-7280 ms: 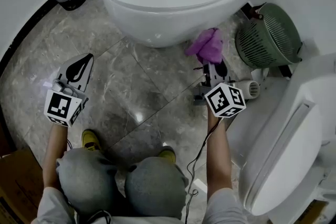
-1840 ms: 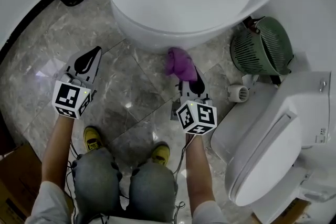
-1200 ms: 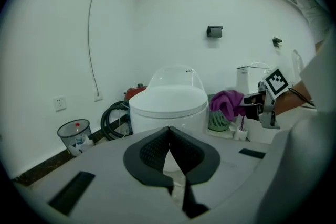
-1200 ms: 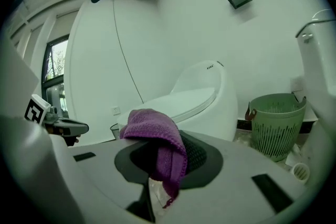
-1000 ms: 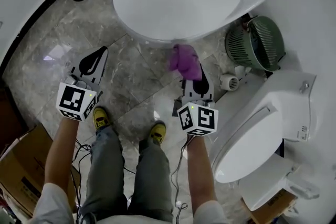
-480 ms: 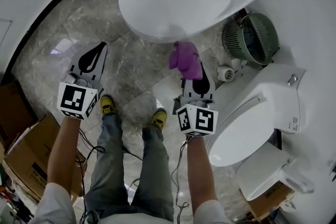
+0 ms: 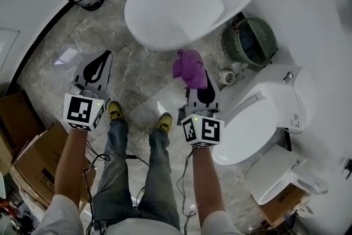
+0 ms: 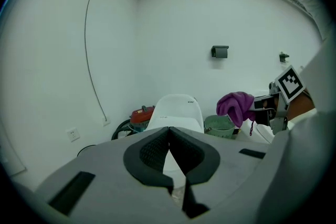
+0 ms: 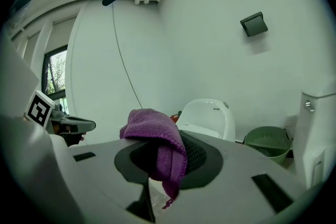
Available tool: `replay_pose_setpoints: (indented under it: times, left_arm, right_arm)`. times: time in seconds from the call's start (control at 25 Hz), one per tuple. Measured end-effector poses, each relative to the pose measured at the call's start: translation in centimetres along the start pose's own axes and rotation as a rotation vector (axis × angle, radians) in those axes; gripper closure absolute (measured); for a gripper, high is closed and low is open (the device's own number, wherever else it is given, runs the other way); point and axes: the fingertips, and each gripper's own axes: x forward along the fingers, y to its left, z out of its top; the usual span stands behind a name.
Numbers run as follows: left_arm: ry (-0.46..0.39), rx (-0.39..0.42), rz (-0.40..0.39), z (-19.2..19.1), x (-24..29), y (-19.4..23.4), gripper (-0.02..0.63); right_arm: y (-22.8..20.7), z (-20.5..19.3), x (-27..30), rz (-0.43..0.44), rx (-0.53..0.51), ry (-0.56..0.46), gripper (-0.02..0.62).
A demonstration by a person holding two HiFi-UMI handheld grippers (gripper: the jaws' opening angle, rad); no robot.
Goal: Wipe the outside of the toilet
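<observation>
The left gripper [image 7: 103, 56] hangs over the floor [image 7: 137, 71] with its jaws pressed together and nothing between them. To its right, the right gripper [image 7: 196, 81] has its jaws clamped on the purple cloth [image 7: 188, 67], which bunches over the tips and droops down one side. The cloth is in the air in front of the toilet [image 7: 176, 3], not touching it. Seven seconds ago the person crouched with the cloth low beside the toilet's underside. Now the person stands, the cloth is higher, and both jaws are as they were.
</observation>
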Motion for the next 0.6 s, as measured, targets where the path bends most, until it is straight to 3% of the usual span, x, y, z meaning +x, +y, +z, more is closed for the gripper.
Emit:
replay_pose_setpoints:
  times: [0.6]
  left_arm:
    - [-0.071,0.016,0.009,12.3,-6.9,-1.8,0.589]
  right_arm:
    - [3.4,10.9,-7.5,0.002,0.053,-0.040,0.503]
